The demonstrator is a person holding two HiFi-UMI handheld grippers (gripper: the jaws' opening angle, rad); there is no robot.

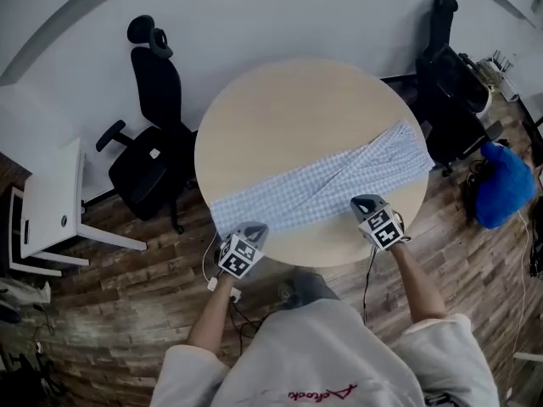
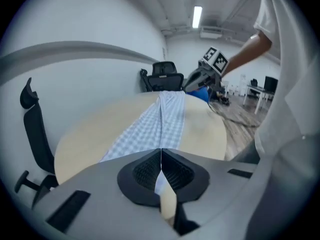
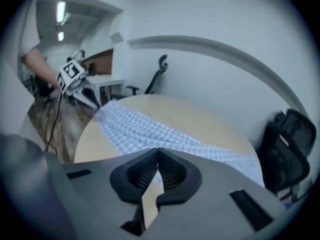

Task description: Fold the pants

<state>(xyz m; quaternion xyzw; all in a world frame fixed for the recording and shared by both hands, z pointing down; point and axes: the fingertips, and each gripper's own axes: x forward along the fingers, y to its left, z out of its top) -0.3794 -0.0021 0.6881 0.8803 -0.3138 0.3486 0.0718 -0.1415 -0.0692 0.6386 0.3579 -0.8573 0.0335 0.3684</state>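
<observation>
Blue-and-white checked pants point(image 1: 331, 181) lie stretched out slantwise across the near half of a round wooden table point(image 1: 288, 108). My left gripper point(image 1: 253, 230) is at their left end by the table's near edge. Its jaws are shut, and the cloth point(image 2: 160, 124) runs right into their tips point(image 2: 161, 151). My right gripper point(image 1: 366, 203) sits on the near edge of the pants towards the right. It is shut too, with the cloth point(image 3: 145, 129) meeting its tips point(image 3: 158, 150). Each gripper shows in the other's view, the right gripper point(image 2: 192, 81) and the left gripper point(image 3: 87, 96).
A black office chair point(image 1: 153, 142) stands left of the table and another point(image 1: 450, 83) at the back right. A white desk point(image 1: 51, 210) is at the far left. A blue fuzzy thing point(image 1: 501, 185) lies on the wooden floor at right. Cables point(image 1: 229, 299) trail near my feet.
</observation>
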